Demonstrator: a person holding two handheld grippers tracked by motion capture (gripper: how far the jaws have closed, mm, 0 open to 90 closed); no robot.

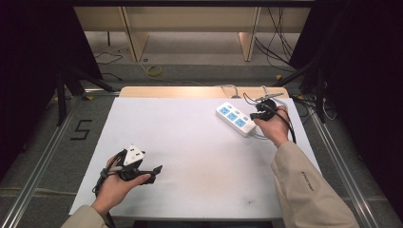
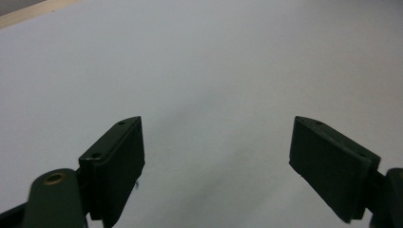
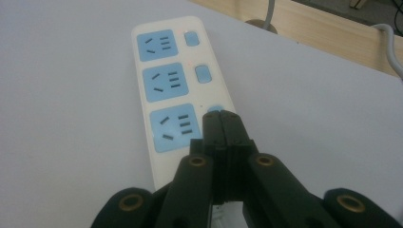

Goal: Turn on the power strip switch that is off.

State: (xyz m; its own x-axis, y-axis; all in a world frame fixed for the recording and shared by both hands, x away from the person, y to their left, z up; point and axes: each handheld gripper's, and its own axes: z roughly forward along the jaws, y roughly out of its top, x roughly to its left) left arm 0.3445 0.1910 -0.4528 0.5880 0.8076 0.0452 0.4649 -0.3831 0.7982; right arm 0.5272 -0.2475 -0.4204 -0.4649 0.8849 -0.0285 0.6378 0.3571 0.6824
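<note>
A white power strip [image 1: 233, 118] with three blue sockets lies at the back right of the white table top [image 1: 190, 152]. In the right gripper view the power strip [image 3: 166, 80] has a blue button beside each socket. My right gripper [image 3: 221, 116] is shut with nothing between its jaws, and its tips rest at the nearest button [image 3: 216, 108], hiding most of it. From above, the right gripper [image 1: 252, 116] sits at the strip's near end. My left gripper [image 1: 154, 174] hovers at the front left, open. Its jaws [image 2: 216, 142] stand wide apart over bare table.
The strip's white cable [image 1: 260, 137] runs under the right hand. More cables [image 1: 228, 88] lie on the wooden strip [image 1: 199, 91] along the table's far edge. Metal rails [image 1: 43, 156] flank the table on both sides.
</note>
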